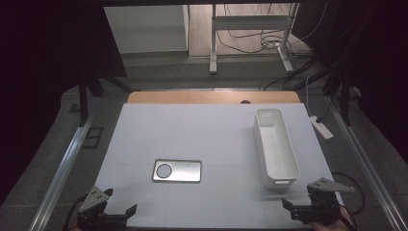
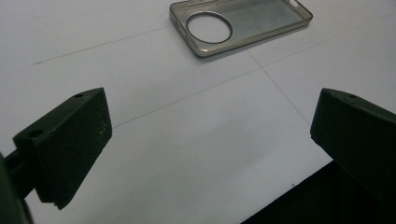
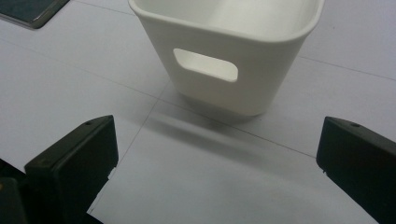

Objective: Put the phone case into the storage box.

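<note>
table point(image 1: 211, 130): a white sheet with thin ruled lines is laid over the top; a strip of wood is left bare along the far edge.
bin point(image 1: 275, 147): a long white plastic bin is stood upright on the right half of the table, its length run from near to far. in the right gripper view the near end wall point(image 3: 224, 70) is seen close ahead, with an oblong handle slot cut through it.
phone case point(image 1: 177, 171): a translucent grey case is laid flat, open side up, on the near middle of the table, well apart from the bin. a round ring is seen at its left end. in the left gripper view it point(image 2: 240, 23) is seen ahead, beyond the jaws.
left gripper point(image 1: 120, 216): held at the near left edge of the table; jaws are spread wide and nothing is seen between them but bare sheet.
right gripper point(image 1: 300, 209): held at the near right edge, just short of the bin's near end; jaws are spread wide, nothing gripped.
</note>
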{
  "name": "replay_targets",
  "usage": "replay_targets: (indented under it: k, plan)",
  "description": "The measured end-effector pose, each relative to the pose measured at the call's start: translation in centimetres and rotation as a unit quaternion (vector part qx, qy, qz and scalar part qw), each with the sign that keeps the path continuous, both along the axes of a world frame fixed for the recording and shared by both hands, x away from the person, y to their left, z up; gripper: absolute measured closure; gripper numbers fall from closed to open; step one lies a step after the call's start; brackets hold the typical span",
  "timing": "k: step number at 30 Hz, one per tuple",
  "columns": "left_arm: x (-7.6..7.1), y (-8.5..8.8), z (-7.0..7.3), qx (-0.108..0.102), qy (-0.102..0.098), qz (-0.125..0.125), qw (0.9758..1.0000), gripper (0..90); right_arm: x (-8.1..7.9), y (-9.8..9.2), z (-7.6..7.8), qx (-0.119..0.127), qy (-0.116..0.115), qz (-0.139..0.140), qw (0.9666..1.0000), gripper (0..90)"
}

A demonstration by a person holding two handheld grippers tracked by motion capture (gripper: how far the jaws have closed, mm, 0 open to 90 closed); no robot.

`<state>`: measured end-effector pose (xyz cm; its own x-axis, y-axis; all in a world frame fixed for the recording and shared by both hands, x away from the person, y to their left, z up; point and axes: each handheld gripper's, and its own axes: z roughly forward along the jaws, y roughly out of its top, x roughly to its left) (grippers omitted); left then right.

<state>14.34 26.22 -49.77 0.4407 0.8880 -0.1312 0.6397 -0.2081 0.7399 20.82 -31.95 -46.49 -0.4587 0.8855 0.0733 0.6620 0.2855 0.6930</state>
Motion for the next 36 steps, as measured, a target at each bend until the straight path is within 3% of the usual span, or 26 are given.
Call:
replay_targets:
  k: [24, 36]
  plan:
    - [0.25, 0.50, -0.08, -0.025, 0.014, 0.004, 0.9996, 0.0, -0.09, 0.19, -0.02, -0.005, 0.003, 0.004, 1.0000, 0.0]
    - [0.45, 0.21, 0.15, -0.016, 0.013, 0.003, 0.9998, 0.0, -0.08, 0.11, -0.03, -0.002, 0.002, 0.001, 1.0000, 0.0]
